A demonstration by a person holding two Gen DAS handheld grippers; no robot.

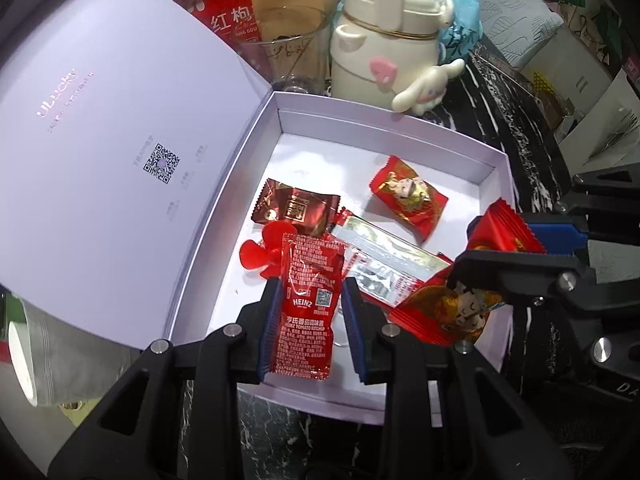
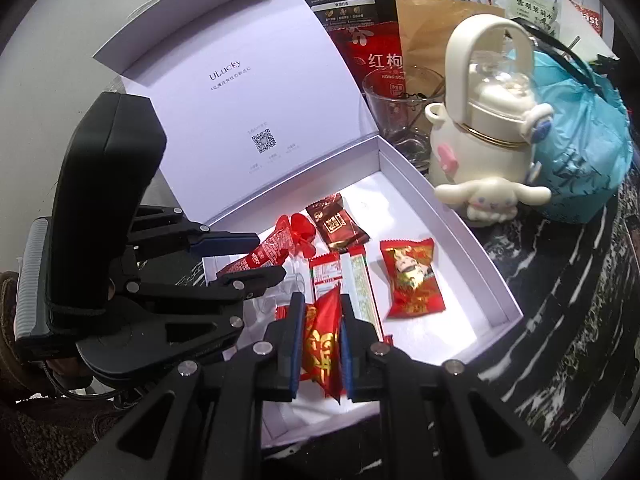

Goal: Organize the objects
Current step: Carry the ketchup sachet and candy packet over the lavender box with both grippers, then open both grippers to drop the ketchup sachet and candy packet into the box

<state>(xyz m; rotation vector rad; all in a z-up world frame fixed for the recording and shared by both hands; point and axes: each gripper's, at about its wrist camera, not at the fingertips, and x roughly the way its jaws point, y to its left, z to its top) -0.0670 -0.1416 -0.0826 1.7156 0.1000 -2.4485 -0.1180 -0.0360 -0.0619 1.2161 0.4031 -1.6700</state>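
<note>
- at the bottom centre of the left wrist view the left gripper was clenched on a ketchup sachet, held over the near part of the open white box; not yet set down
- at the bottom centre of the right wrist view the right gripper was grasping a red snack packet, also above the box and not yet released
- further in, on the box floor, lay a dark red candy, a red festive candy, a long silver packet and a red plastic flower; so the sorting looked well along, two pieces still in the jaws
- hard to make out: what the flower really was; the held packet's print; whether more loose items waited outside the box, since clutter at the top of both frames, with a glass and a white bottle, hid the table behind
</note>
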